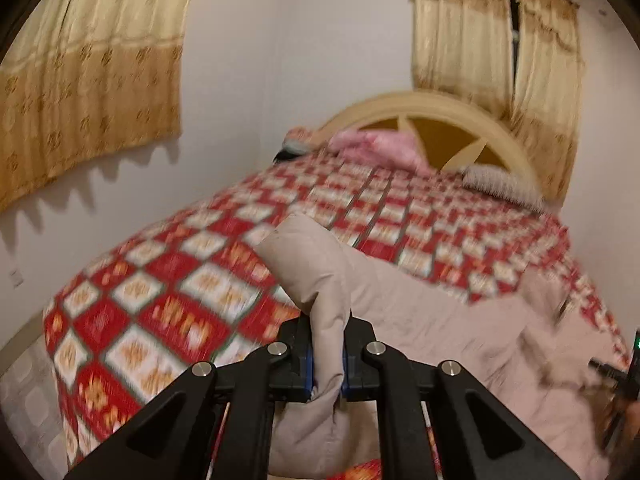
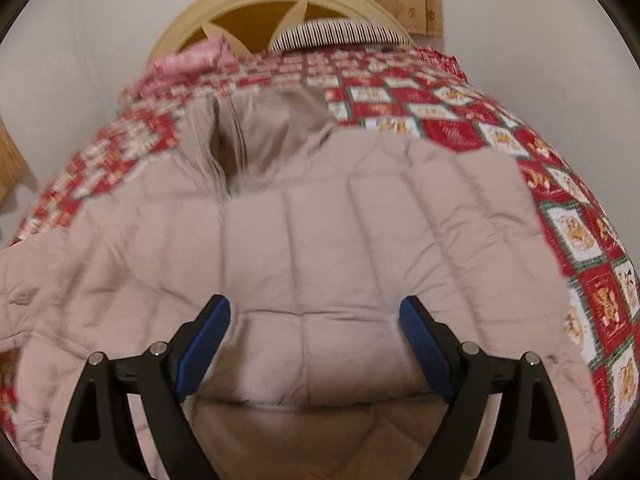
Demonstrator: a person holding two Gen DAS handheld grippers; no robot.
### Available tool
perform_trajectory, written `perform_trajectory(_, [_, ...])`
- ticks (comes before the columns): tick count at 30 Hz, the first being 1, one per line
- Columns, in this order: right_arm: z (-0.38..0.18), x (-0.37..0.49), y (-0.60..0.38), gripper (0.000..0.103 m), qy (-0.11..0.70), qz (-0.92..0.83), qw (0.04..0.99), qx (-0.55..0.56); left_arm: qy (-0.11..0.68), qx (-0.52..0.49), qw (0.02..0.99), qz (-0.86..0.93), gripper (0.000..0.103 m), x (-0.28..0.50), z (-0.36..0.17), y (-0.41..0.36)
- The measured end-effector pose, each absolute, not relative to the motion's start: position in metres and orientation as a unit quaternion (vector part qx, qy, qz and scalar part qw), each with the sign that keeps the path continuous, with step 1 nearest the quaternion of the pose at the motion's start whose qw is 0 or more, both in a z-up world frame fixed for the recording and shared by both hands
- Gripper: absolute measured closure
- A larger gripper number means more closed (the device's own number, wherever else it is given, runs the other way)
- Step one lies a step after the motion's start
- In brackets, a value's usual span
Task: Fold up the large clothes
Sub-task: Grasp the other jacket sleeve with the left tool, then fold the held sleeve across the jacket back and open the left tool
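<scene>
- Jacket (image 2: 320, 240): large, quilted, pale pinkish-beige, spread across the near part of the bed; stitched panels run lengthwise in the right wrist view.
- Bedspread (image 1: 168, 304) under it: red and white checked pattern with orange motifs, covering the whole bed.
- Left gripper (image 1: 328, 356): blue pads pressed against a bunched fold of the jacket, pinching it between them. The fold stands up above the fingers and hangs below them; this part of the garment is raised off the bedspread.
- From that pinched fold the fabric slopes down to the right in the left wrist view, onto the rest of the jacket lying on the bed.
- Right gripper (image 2: 314, 344): fingers spread wide, blue pads well apart, nothing clamped. It hangs over the jacket's quilted panels near the hem; whether the pads touch the fabric cannot be told.
- Jacket collar (image 2: 248, 136) end points toward the headboard; opening shows a darker lining, blurred.
- Headboard (image 1: 432, 108): cream, arched, with ochre inset panels.
- Pink pillow (image 1: 380, 146) at the head of the bed, left side in the left wrist view; striped pillow (image 2: 340, 34) just beside it, against the headboard.
- Curtains (image 1: 88, 80): golden, patterned, on the left wall; a second pair behind the headboard.
- Both views are motion-blurred, the left wrist view more so.
</scene>
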State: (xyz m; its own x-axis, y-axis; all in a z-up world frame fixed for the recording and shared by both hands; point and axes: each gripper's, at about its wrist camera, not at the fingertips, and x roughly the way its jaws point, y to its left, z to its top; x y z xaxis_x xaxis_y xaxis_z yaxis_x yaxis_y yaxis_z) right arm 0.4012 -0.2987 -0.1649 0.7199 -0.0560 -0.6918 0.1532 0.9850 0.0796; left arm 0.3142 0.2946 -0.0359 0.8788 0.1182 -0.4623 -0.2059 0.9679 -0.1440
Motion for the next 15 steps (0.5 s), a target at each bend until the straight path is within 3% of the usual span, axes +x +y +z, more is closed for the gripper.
perform_trajectory(3, [-0.152,0.387,-0.302,0.006,0.343,-0.048,0.937,0.053,0.199,-0.083,0.975,0.054,0.095,0.332,0.009,0.261])
perform_trajectory(10, [-0.154,0.366,-0.323,0.006,0.300,-0.067,0.949,0.069,0.155,-0.024,0.987,-0.039,0.095,0.360,0.066,0.142])
perform_trajectory(15, [-0.156,0.359,-0.330,0.006,0.270,-0.067,0.957,0.087,0.150,0.002,0.984,-0.100,0.095,0.377,0.072,0.067])
